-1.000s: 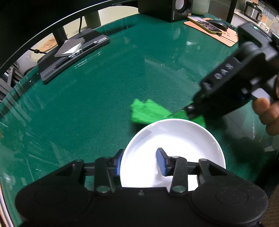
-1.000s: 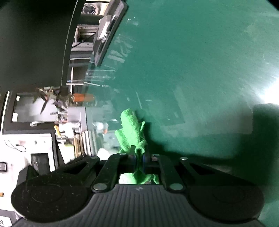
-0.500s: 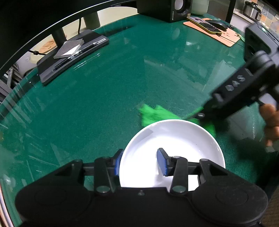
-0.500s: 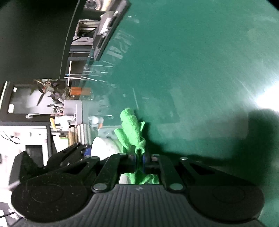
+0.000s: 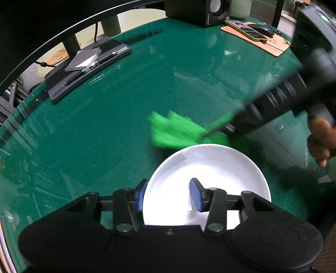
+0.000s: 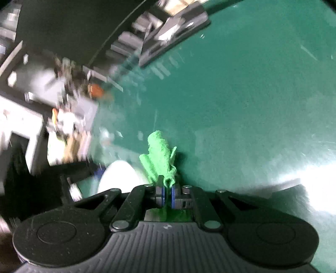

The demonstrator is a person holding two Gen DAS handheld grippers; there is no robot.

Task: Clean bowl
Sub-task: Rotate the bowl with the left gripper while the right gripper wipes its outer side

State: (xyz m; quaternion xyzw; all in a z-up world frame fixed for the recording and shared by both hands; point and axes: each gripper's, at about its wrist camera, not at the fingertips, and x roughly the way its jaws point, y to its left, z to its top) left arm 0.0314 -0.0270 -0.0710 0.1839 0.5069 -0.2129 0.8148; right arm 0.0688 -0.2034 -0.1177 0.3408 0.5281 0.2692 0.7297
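A white bowl (image 5: 210, 166) sits on the green table top, close in front of my left gripper (image 5: 168, 195). That gripper's fingers straddle the near left rim, one blue pad outside and one inside, and hold the bowl. A bright green cloth (image 5: 174, 132) hangs blurred just beyond the bowl's far rim, pinched by my right gripper (image 5: 210, 134), which reaches in from the right. In the right wrist view the right gripper (image 6: 167, 189) is shut on the green cloth (image 6: 159, 155), which sticks out past the pads, with the white bowl (image 6: 119, 176) to its lower left.
A black stand with a grey notebook and pen (image 5: 84, 69) lies at the back left. A speaker (image 5: 201, 10) and a phone on an orange mat (image 5: 247, 31) stand at the back right. A person's hand (image 5: 321, 140) holds the right gripper.
The right gripper has rolled and lifted a little, carrying the cloth slightly left along the bowl's far rim. The left gripper and the bowl have stayed put.
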